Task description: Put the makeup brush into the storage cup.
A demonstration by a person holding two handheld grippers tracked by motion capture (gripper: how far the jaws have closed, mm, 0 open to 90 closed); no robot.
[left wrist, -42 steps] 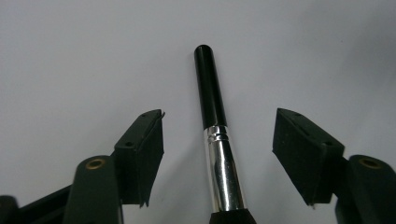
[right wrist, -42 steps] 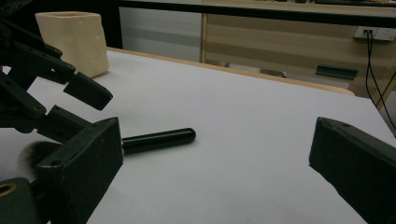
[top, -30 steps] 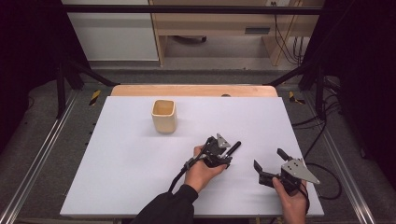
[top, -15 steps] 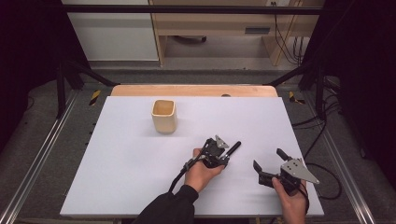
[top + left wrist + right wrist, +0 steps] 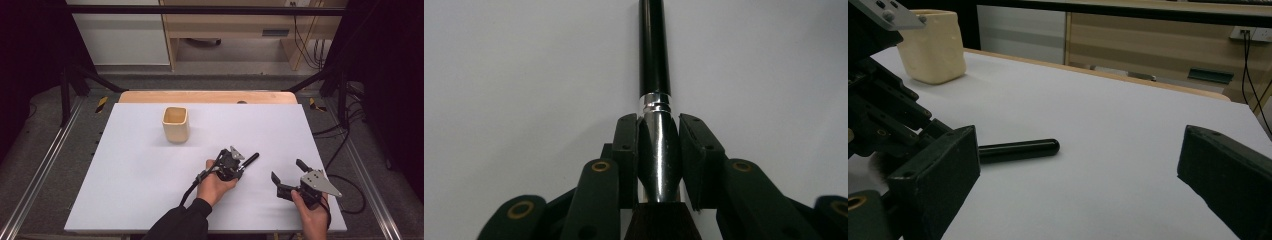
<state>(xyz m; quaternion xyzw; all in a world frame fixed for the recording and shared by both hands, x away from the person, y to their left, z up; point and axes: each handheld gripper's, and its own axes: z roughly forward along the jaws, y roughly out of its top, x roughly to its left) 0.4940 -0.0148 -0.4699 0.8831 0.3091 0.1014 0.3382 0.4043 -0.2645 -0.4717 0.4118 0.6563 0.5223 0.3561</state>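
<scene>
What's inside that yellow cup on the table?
From above, the cup looks empty: its pale inner walls show, but its near wall hides part of the bottom. The left hand-held gripper holds a brush elsewhere.

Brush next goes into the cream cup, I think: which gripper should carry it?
Left. The left gripper is already shut on the brush at its silver ferrule, and sits nearer the cup. The right gripper is open, empty and farther away.
</scene>
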